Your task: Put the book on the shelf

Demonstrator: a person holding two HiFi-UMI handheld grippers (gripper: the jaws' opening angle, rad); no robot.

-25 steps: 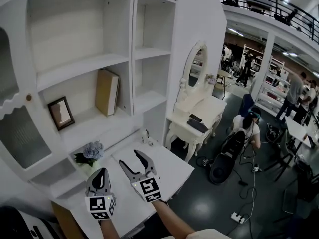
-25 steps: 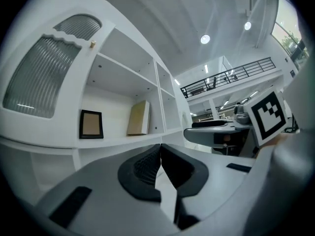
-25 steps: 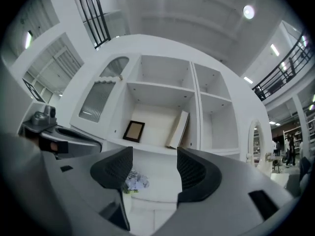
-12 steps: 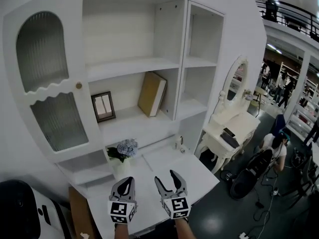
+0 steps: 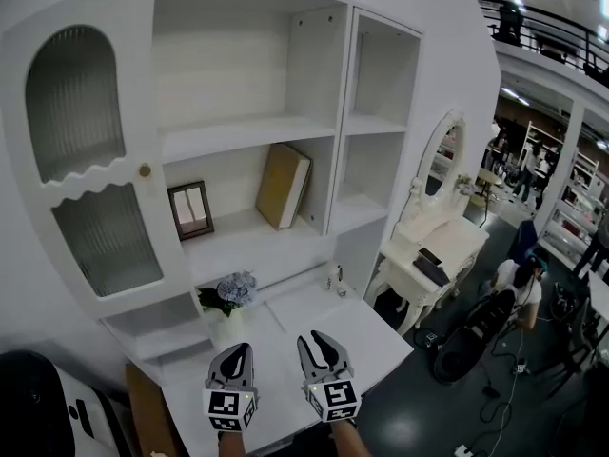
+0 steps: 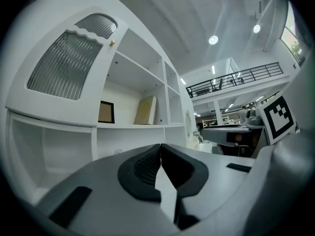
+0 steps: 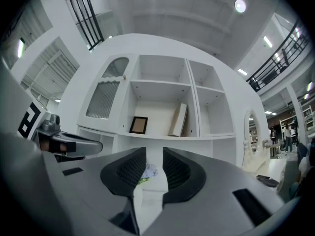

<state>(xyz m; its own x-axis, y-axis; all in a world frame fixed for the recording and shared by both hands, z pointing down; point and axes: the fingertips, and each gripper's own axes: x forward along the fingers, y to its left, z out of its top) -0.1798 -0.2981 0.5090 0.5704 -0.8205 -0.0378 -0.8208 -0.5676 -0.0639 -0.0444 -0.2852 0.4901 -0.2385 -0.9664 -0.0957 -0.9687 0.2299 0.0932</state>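
A tan book (image 5: 282, 187) leans upright against the divider on the middle shelf (image 5: 249, 236) of the white cabinet; it also shows as the book (image 7: 178, 119) and the book (image 6: 146, 110) in the gripper views. Both grippers hover low over the white desk (image 5: 366, 331), well short of the shelf. My left gripper (image 5: 237, 352) is shut and empty, tips touching (image 6: 160, 147). My right gripper (image 5: 318, 343) points at the shelf; its jaws have just been closing and stand a narrow gap apart (image 7: 154, 155) with nothing between them.
A small picture frame (image 5: 190, 209) stands left of the book. A flower pot (image 5: 226, 295) sits on the desk's back edge. A ribbed-glass cupboard door (image 5: 95, 241) is at left. A vanity table with mirror (image 5: 433, 250) and people are at right.
The head view has swung left onto the cabinet. Both grippers have sunk toward the desk. The right jaws have narrowed from wide open to a small gap.
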